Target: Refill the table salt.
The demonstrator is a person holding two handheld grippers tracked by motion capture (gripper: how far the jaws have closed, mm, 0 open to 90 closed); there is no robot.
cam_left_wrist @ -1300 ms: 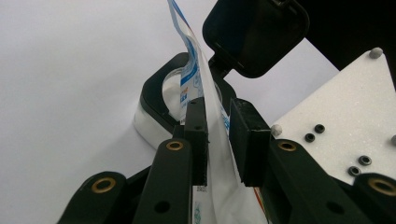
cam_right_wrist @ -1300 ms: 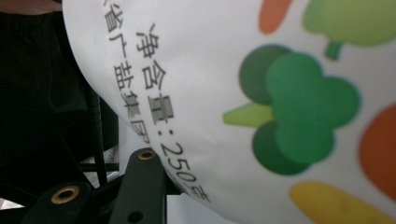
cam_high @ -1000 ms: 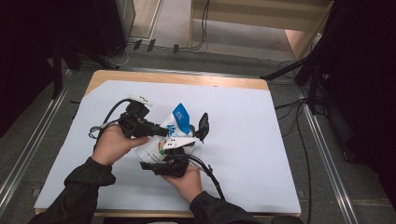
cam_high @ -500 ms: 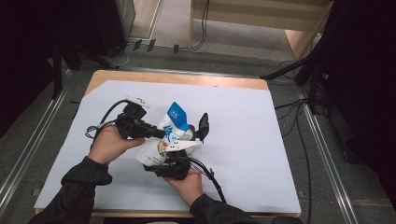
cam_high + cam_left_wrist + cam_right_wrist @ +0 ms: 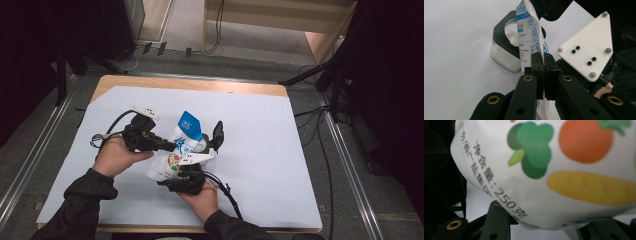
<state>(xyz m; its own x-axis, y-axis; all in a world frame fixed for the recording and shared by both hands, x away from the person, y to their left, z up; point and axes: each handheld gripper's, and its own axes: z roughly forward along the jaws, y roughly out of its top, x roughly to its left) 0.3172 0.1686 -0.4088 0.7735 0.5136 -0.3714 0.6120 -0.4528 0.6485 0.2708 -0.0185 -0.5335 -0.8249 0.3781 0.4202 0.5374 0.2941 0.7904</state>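
The left gripper [image 5: 541, 75] had just clamped its jaws on the pouch's [image 5: 180, 150] side edge. The right gripper [image 5: 187, 175] cradled the bottom, partly spread. The pouch stood raised just near-left of the jar [image 5: 506, 52], ready for pouring.

We see a wooden tabletop [image 5: 192, 84] under a pale sheet [image 5: 260, 150], standing on grey floor [image 5: 185, 30]. Metal rails [image 5: 345, 165] run along both its sides. Beyond it we note a light wooden bench [image 5: 280, 15], black cables [image 5: 217, 25] trailing on the floor, and dark stands [image 5: 325, 75] at the right. Both edges lie in shadow.
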